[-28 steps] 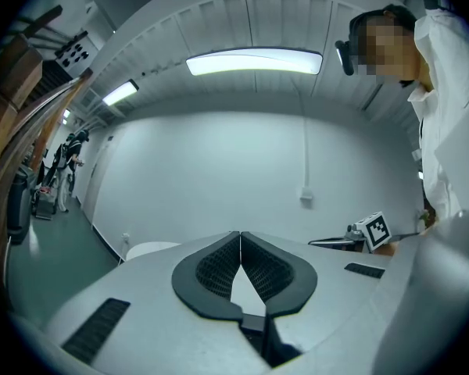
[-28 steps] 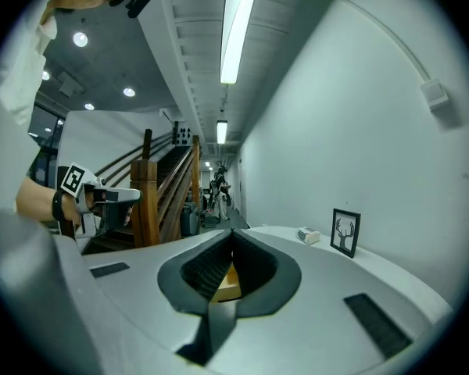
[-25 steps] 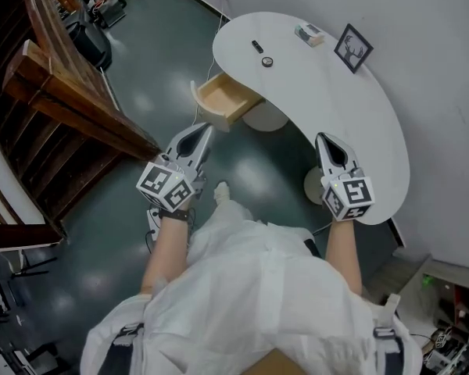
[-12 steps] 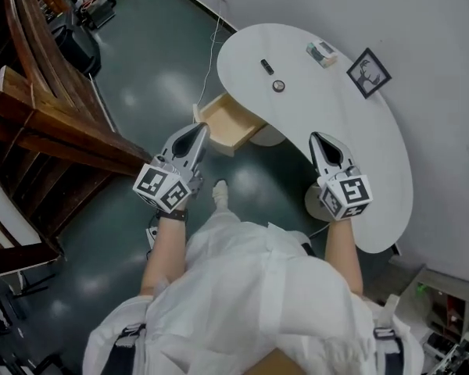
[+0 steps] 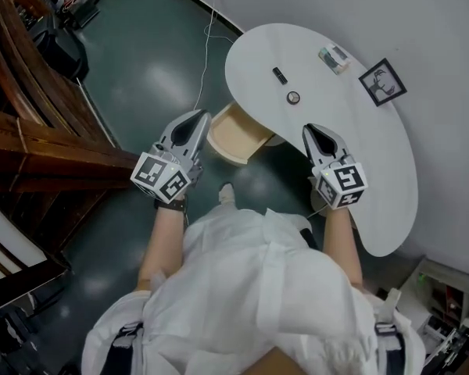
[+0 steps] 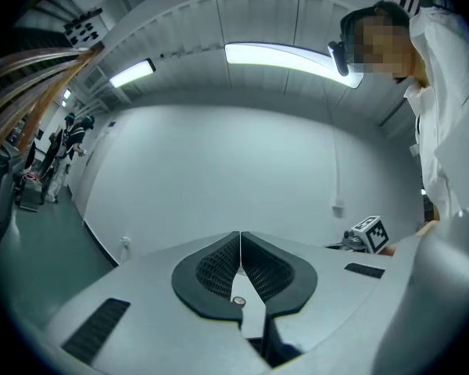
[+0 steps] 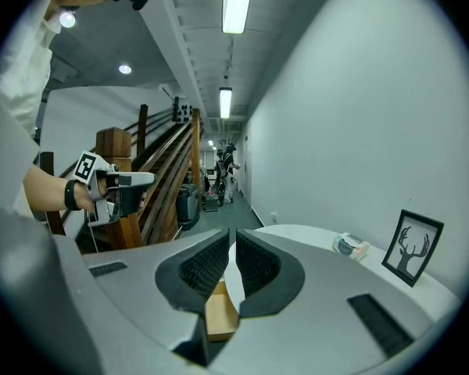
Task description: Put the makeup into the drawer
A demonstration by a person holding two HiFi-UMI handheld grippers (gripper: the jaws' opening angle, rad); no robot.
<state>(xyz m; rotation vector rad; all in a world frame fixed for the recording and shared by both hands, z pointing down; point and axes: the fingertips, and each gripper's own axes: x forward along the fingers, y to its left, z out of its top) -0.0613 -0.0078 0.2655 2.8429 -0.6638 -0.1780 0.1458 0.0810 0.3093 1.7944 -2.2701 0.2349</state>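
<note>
At my left: left gripper (image 5: 197, 119) jaws pressed together, nothing held.
Drawer (image 5: 236, 135): pulled open, looks bare.
Makeup: black stick (image 5: 280, 75) and round compact (image 5: 294, 98) lie on the table (image 5: 352, 155), apart from the drawer.
Right gripper (image 5: 308, 131): closed, empty.
Progress: I judge nothing stowed yet; every pick is left to do.

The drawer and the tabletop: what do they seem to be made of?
The drawer looks like light, unpainted wood: pale tan walls and bottom with a matte look. The tabletop is plain white and smooth, probably painted or laminated board. What lies under the white cannot be told.
</note>
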